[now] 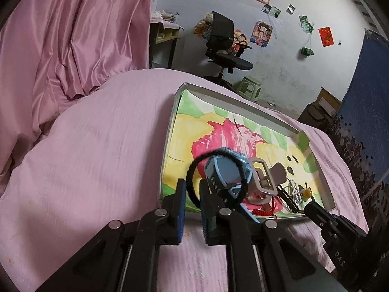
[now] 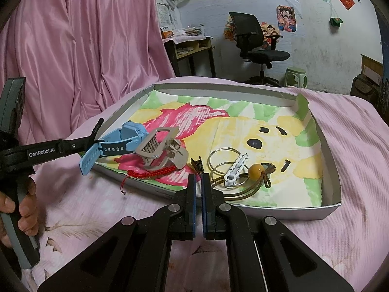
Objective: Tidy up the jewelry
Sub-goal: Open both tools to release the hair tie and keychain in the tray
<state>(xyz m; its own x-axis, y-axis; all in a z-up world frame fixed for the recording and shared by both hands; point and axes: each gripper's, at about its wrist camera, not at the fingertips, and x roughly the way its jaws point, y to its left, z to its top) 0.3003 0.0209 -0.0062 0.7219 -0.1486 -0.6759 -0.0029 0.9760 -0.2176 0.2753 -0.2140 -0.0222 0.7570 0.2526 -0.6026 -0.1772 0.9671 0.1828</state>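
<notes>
- Jewelry is gathered in a shallow box (image 2: 330, 209) lined with a painted sheet, which is laid on a bed (image 1: 97, 146) covered in pink, so the pieces are kept together.
- A blue watch (image 2: 121, 137) lies half over the box's near-left rim; a beige claw clip (image 2: 161, 150), a red cord (image 2: 148, 174), gold hoops (image 2: 220, 160), a white clip (image 2: 234, 168) and an amber bead (image 2: 256, 169) are spread inside.
- A black hair band (image 1: 194, 177) is seen between the left gripper's (image 1: 193, 189) fingers, which are opened only a little; whether it is pinched cannot be told. Probably it is being set down on the watch.
- The right gripper's (image 2: 198, 182) fingers are closed on nothing and held at the box's near rim, probably waiting.
</notes>
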